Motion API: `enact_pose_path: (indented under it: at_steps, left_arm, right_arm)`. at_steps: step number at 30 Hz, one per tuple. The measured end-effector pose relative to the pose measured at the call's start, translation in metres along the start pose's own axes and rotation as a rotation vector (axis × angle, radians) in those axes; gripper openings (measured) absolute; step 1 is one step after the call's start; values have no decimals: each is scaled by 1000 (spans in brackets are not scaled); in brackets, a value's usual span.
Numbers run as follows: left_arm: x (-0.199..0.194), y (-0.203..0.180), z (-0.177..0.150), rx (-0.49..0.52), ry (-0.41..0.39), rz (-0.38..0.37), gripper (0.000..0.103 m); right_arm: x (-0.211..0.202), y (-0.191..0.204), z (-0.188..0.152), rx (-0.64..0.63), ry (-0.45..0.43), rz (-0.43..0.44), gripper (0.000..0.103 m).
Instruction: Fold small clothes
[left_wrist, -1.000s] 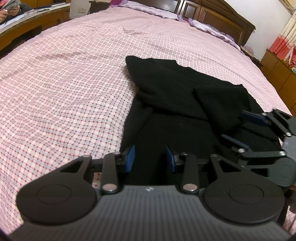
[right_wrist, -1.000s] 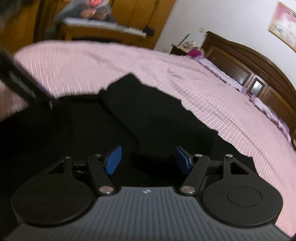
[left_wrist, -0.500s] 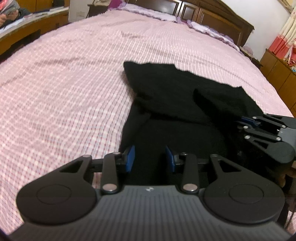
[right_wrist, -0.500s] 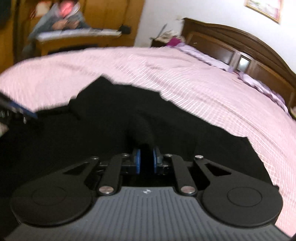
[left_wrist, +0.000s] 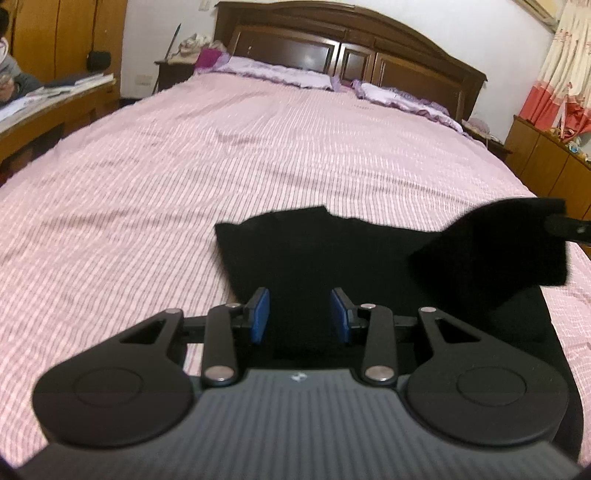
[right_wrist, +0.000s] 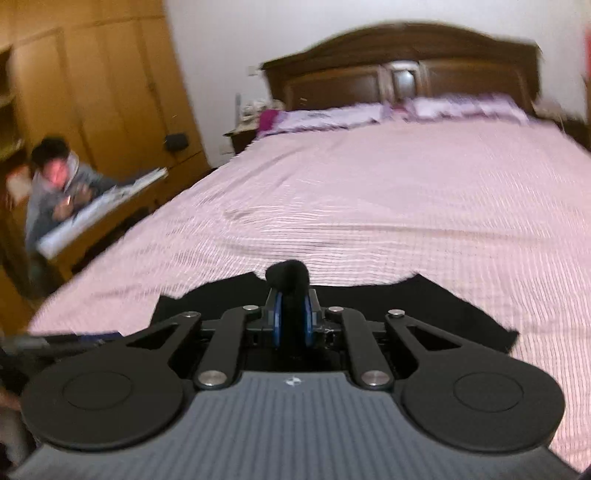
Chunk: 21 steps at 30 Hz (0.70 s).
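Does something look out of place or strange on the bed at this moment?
Nothing is damaged or spilled. The only uneven thing is the black garment: one part is lifted off the pink checked bedspread, pinched in the right gripper, while the rest lies flat. The left gripper is open above it.

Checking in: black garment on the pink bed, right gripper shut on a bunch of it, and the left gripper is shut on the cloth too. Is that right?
Not quite. The left gripper is open: in the left wrist view its blue fingers stand apart over the black garment, holding nothing. The rest holds: the right gripper is shut on a bunch of cloth, on the pink bed.
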<state>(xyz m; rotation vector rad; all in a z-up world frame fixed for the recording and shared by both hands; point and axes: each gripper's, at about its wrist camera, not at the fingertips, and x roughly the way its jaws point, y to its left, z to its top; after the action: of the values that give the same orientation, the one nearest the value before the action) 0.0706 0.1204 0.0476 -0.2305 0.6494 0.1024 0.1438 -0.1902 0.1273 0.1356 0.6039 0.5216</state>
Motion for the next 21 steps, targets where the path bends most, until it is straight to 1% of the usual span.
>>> enact_pose_path:
  at_steps: [2,5,8,10,12,13,15,16,19,21]
  left_arm:
    - [8,-3,3,15,-10,-5,39]
    - [24,-9,3,47,-18,-6,39]
    - [41,-14,1,63,-14,-6,39]
    - [54,-16,-1,61,3,-9,39]
    - [68,-17,-3,56,27,-10,39]
    - [74,-17,-3,58,35,-5,39]
    - [83,-19,-6,68,37,15,39]
    - [87,-19,-7,73,35,22,39]
    - [93,-19,-11,86,30,33,39]
    - [95,-19,-13,94,28,37,41]
  right_arm:
    - [-10,-24,9,83,20,-2,12]
    - [-15,-60,14,184,56,-44,12]
    - [-11,-95,2,269,103,-95,12]
    - [2,-110,-10,307,134,-129,12]
    - [13,-129,-23,331,160,-162,12]
    - [21,-131,-29,338,167,-176,12]
    - [35,-142,-40,344,181,-214,12]
    - [44,-143,-47,340,187,-236,12]
    - [67,-151,-61,335,211,-265,13]
    - [78,-153,-69,316,200,-285,14]
